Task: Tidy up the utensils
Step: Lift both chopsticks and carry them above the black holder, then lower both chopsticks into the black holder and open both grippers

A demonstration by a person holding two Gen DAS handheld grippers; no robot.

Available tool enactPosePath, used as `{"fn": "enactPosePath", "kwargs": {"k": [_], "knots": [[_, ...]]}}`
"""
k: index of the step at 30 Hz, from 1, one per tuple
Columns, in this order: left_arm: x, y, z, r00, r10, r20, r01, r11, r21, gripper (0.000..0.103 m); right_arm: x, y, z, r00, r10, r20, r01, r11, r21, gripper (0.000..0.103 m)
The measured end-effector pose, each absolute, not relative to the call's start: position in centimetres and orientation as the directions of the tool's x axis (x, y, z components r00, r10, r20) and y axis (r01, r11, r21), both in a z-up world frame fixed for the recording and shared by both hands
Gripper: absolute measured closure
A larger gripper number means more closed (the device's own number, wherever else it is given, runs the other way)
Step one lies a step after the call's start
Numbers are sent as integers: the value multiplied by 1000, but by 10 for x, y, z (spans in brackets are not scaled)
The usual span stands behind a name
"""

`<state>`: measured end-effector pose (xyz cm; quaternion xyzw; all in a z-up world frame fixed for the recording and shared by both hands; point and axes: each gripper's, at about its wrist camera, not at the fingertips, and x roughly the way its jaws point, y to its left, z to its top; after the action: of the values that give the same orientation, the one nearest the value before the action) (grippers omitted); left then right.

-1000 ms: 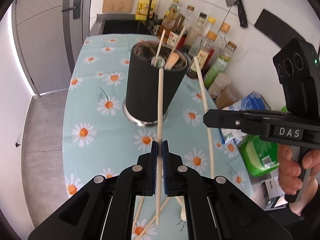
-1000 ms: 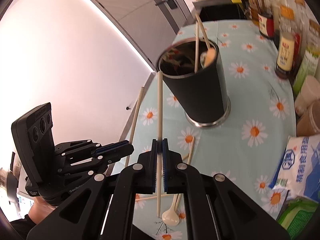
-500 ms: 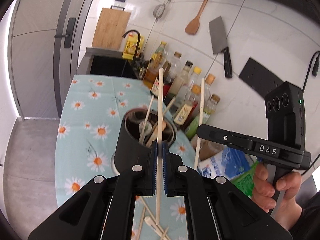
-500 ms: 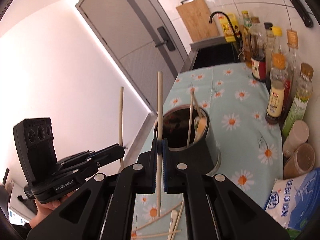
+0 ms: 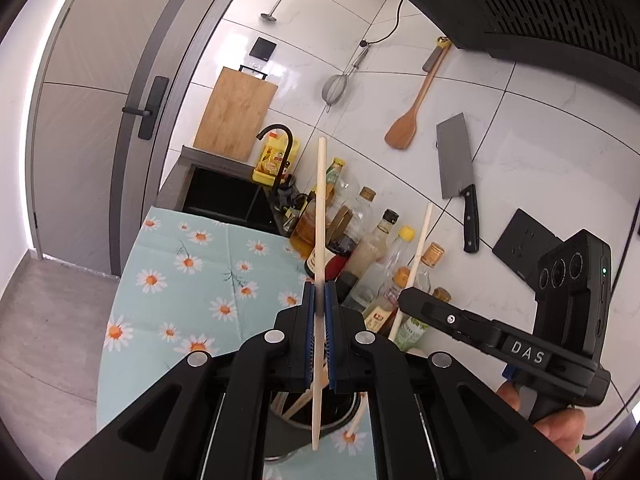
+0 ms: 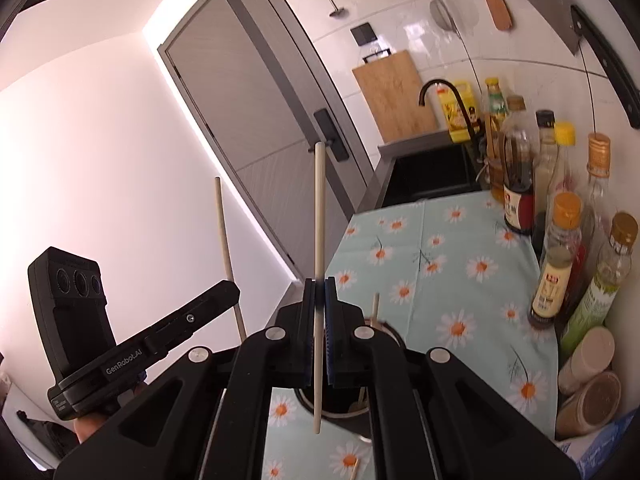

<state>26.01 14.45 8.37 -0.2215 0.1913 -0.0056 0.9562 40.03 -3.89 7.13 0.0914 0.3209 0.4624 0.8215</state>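
Right, widest first: the daisy-print tablecloth [image 5: 188, 280] runs off toward the sink at 12 o'clock, with a crowd of sauce bottles [image 6: 560, 248] lined up along 2 to 3 o'clock in the right wrist view. Down at 6 o'clock sits the dark utensil holder [image 5: 320, 428], its rim peeking out beneath the fingers, a few sticks already leaning inside.

Now the grippers. The left gripper [image 5: 320, 312] is clamped tight on a pale chopstick [image 5: 320, 220], held upright, its lower end hanging at the holder's mouth. The right gripper [image 6: 319, 300] is pinched down on a second chopstick [image 6: 319, 216], also near vertical, tip just over the rim at 6 o'clock — both closed to a stick's width.

How to do it well, I'd judge: keep each stick plumb, centre the tip inside the rim rather than on it, lower until it is well down among the others, then ease the fingers apart — one hand at a time, so the sticks don't clash.

Both chopsticks look slim, smooth, light wood and straight, gripped around mid-length.
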Motion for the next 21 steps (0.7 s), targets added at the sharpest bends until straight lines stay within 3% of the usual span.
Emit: {"fn": "enactPosePath", "kwargs": {"k": [8,21], "knots": [[283,138,80,935,-58,-350,-90,916,-391,99,413,-39,67,427,818,-386,-701,569,431,97],[304,140,51,914,-67,-401,-112,906,-408,99,422,-35,39,418,800,-430,-672,591,447,97]]}}
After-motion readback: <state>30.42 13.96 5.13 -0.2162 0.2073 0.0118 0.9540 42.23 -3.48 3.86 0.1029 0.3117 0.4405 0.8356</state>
